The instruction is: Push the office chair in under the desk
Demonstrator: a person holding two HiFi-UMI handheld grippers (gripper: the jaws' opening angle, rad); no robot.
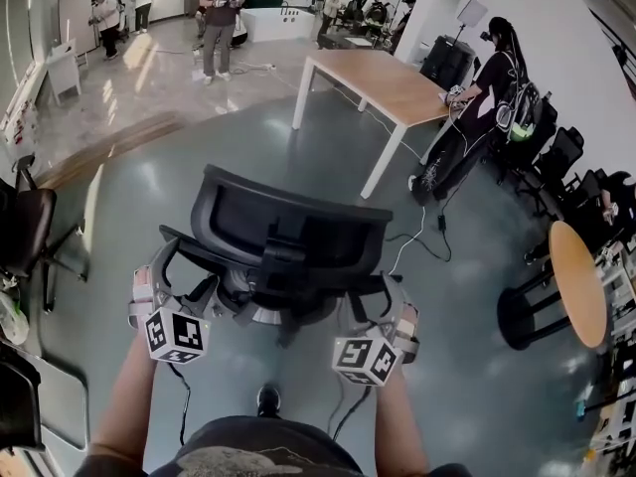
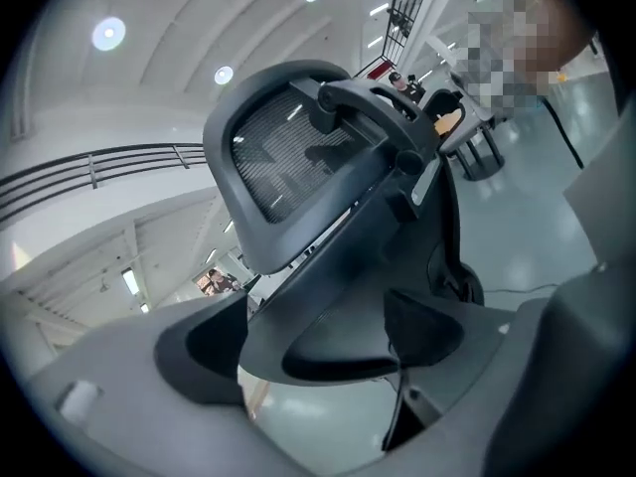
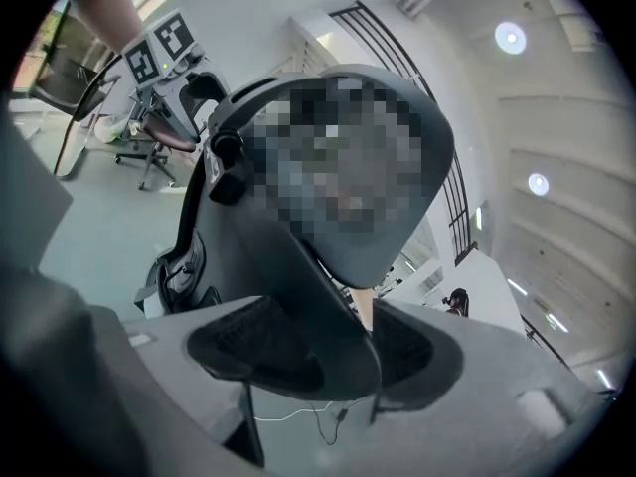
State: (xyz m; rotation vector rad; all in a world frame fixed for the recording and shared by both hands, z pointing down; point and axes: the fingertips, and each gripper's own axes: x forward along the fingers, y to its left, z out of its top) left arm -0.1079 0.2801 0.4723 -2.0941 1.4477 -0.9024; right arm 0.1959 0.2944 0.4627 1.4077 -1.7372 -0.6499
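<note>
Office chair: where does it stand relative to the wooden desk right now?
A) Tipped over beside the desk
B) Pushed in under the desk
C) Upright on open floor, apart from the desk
C: in the head view the office chair stands upright just ahead of the person, with bare floor between it and the desk.

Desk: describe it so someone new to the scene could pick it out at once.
In the head view, look across the grey floor beyond the black chair. The desk stands there, rectangular, wood-topped, on white legs. The other wooden table, at the right edge, is round.
</note>
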